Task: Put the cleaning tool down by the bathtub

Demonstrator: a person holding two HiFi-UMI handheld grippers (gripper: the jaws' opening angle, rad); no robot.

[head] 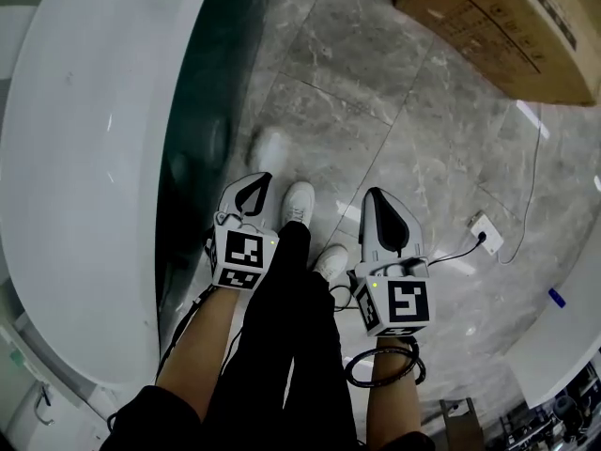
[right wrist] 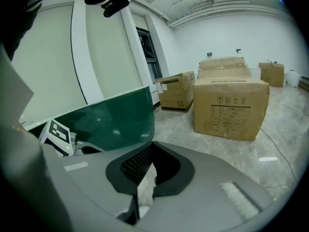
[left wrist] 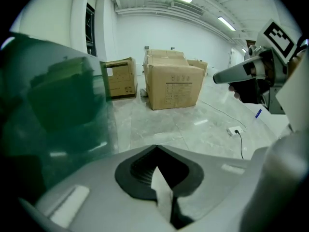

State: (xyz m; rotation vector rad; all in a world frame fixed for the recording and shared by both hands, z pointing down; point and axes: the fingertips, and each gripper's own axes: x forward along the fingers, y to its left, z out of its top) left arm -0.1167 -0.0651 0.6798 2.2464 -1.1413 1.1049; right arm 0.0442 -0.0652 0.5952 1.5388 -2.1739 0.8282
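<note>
No cleaning tool shows in any view. The bathtub (head: 84, 158) fills the left of the head view, with a broad white rim and a dark green glossy side (head: 192, 158). My left gripper (head: 261, 181) hangs close beside that green side, its jaws closed tip to tip with nothing between them (left wrist: 157, 147). About a hand's width to its right, my right gripper (head: 376, 197) points the same way over the floor, also shut and empty (right wrist: 153, 143). The green tub side (left wrist: 43, 105) is at the left of the left gripper view, and it appears again (right wrist: 111, 117) in the right gripper view.
A person's white shoes (head: 299, 201) and dark trousers stand between the grippers on grey marble tiles (head: 376, 73). A large cardboard box (head: 498, 26) sits at the far right, with more boxes (left wrist: 174, 83) ahead. A white socket block (head: 486, 233) with a cable lies on the floor to the right.
</note>
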